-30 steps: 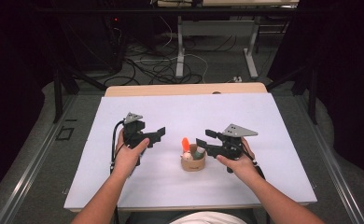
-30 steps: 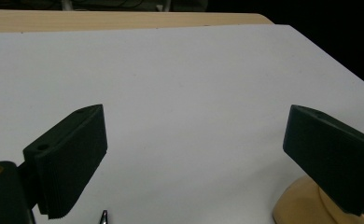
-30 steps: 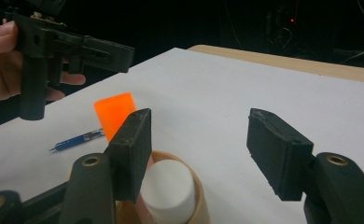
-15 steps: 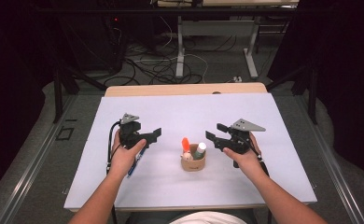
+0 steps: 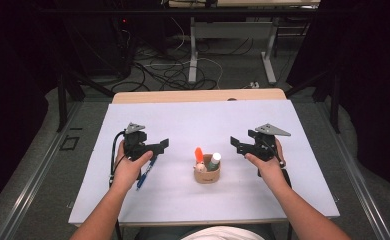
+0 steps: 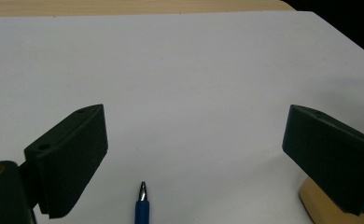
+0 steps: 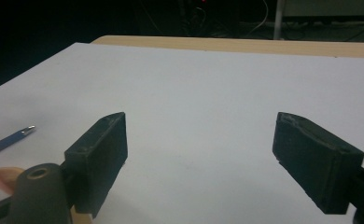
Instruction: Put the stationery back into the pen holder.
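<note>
Since the earlier frames the right gripper (image 5: 239, 144) has drawn back from the small tan cup (image 5: 207, 174) toward the right side of the desk (image 5: 303, 200), and its jaws have just been opening; nothing lies between them. In the right gripper view the two black jaws stand wide apart over bare white desk surface, so this gripper is open and empty. The cup now sits to the left of that gripper and slightly nearer the person, clear of its jaws. It holds an orange-capped marker (image 5: 199, 154) and a white-capped stick (image 5: 214, 160), both standing up out of the rim and leaning a little.

The left gripper (image 5: 159, 145) has hardly shifted. It hovers to the left of the cup, its jaws pointing toward the middle of the desk. In the left gripper view its jaws are also spread wide with only white desk between them, so it too is open and holds nothing. A blue pen (image 6: 142, 207) lies on the desk just below and in front of this gripper, its metal tip pointing forward between the jaws but lower down, not touched by either pad. In the high view the same pen lies beside the person's left hand (image 5: 129, 167). The cup's tan edge shows behind the right-hand jaw in the left gripper view.
</note>
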